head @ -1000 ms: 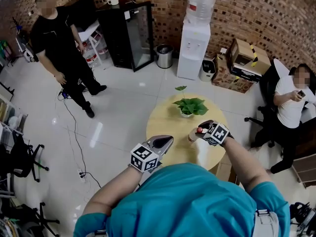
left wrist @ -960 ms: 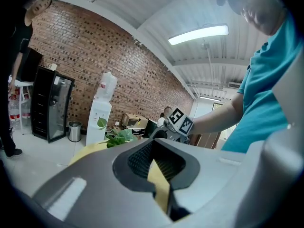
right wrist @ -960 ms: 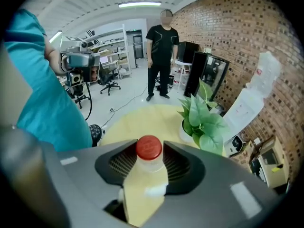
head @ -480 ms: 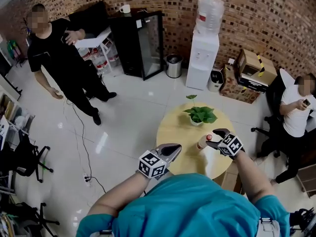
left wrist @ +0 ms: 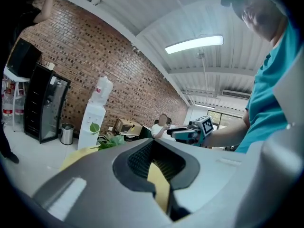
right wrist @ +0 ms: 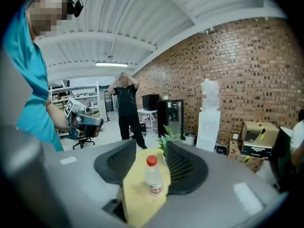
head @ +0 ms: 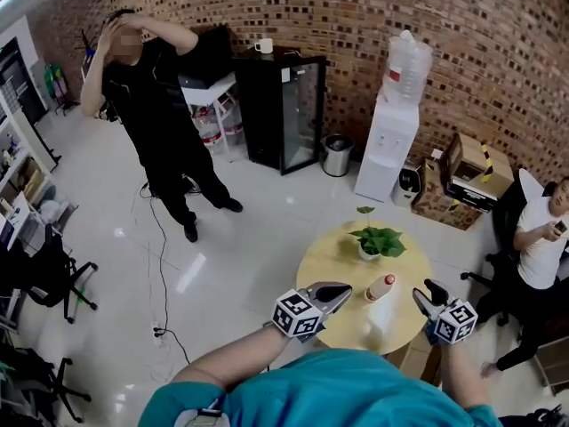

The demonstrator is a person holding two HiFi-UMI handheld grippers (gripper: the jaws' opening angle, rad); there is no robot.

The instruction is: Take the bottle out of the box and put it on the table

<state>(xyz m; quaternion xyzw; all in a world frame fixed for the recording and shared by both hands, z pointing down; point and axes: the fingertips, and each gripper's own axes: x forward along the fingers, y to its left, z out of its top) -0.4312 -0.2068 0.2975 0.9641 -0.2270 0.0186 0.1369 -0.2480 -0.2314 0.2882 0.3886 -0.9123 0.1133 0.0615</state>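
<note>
On the round table [head: 331,254] before us, the bottle [head: 380,287] stands upright, the potted plant [head: 377,241] just behind it. Our left gripper [head: 342,293] lies to its left, our right gripper [head: 428,294] to its right, both apart from it.

I find no print I can read in any view. The bottle [right wrist: 151,175] wears a label with a red band, its lettering too small to make out. The marker cubes [head: 296,315] show only black-and-white squares. The jug [head: 409,60] label is a blur.
</note>
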